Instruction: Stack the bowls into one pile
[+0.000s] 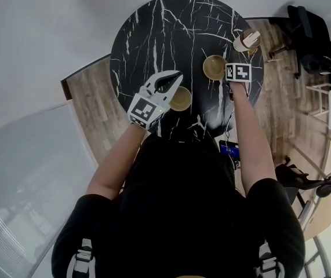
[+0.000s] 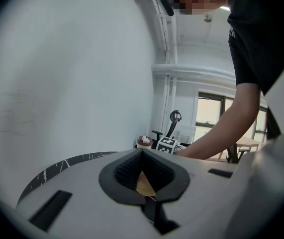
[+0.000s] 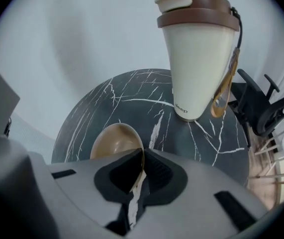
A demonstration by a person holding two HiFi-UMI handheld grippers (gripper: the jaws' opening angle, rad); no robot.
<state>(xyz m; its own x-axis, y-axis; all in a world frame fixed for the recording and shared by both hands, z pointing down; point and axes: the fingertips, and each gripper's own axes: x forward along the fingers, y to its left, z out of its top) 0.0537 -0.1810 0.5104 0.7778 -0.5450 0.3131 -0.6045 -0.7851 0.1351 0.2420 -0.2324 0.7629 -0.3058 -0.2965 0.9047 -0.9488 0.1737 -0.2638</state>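
One brown bowl point(image 1: 182, 99) is clamped at its rim by the left gripper point(image 2: 142, 153), at the near side of the black marble tabletop point(image 1: 153, 33). The other bowl point(image 3: 113, 139), near a lidded tumbler point(image 3: 197, 59), is pinched at its rim by the right gripper point(image 3: 142, 156).

Two tan bowls, unstacked
Far bowl point(image 1: 214, 67) rested on the black bench point(image 1: 153, 39); near bowl point(image 1: 181, 98) was close by, not touching.

One marking is legible: a short dark word printed low on the cream wall of the lidded tumbler point(image 3: 197, 59), just above its base. It reads approximately "Jeep". The marker cubes point(image 1: 237, 72) carry black-and-white square code patterns only, without letters or numerals.
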